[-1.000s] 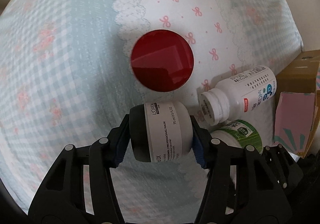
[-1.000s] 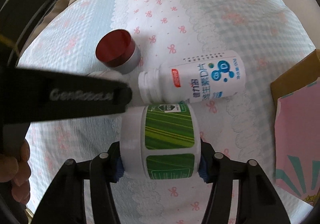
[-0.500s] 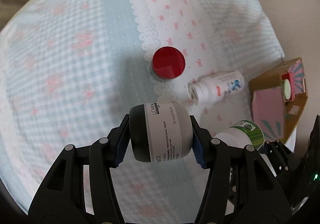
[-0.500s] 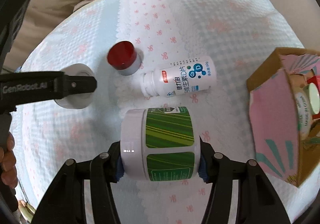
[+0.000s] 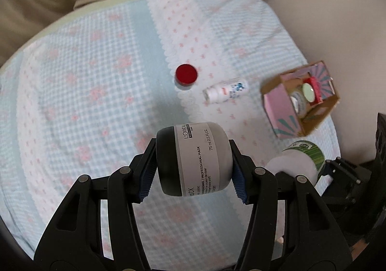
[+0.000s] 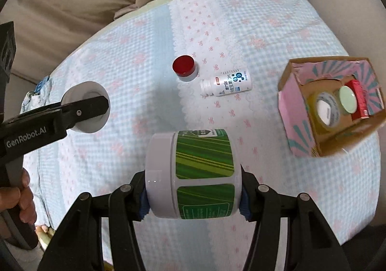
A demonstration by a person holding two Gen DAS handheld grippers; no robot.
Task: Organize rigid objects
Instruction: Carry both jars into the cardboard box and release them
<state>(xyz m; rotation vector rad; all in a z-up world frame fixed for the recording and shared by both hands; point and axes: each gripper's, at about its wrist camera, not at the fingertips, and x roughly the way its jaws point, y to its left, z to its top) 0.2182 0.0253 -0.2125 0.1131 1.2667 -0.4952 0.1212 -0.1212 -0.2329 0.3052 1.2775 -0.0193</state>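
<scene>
Bed or cushion top with a blue-and-pink check cover [image 6: 125, 92], beige upholstery behind it; both grippers are high above the cover

Key relation: the open cardboard box [image 6: 293, 137] sits at about 2 o'clock from the right gripper [image 6: 193, 196] and about 1–2 o'clock from the left gripper [image 5: 191, 169]. Right hand looks nearer to it, so I'd judge that arm goes first. Box opening faces up, tilted a bit in view; inside are a tape roll [image 6: 327, 108], a pale green lid [image 6: 347, 102] and something red [image 6: 359, 98], with free room toward its near side

Right gripper: closed onto a green-label jar [image 6: 202, 172], pads on the two flat ends, jar's long axis lying across the jaws, left to right

Left gripper: closed on a grey mask jar [image 5: 193, 157] the same way, black lid to the left, axis crosswise

Not yet picked up on the cover: a red-lid jar [image 6: 183, 68] standing upright at 12 o'clock, and just beside it to the right a white pill bottle [image 6: 226, 83] lying on its side, mouth toward the left, long axis roughly 8-to-2

Judgement: each held jar may need turning so it drops upright into the box
</scene>
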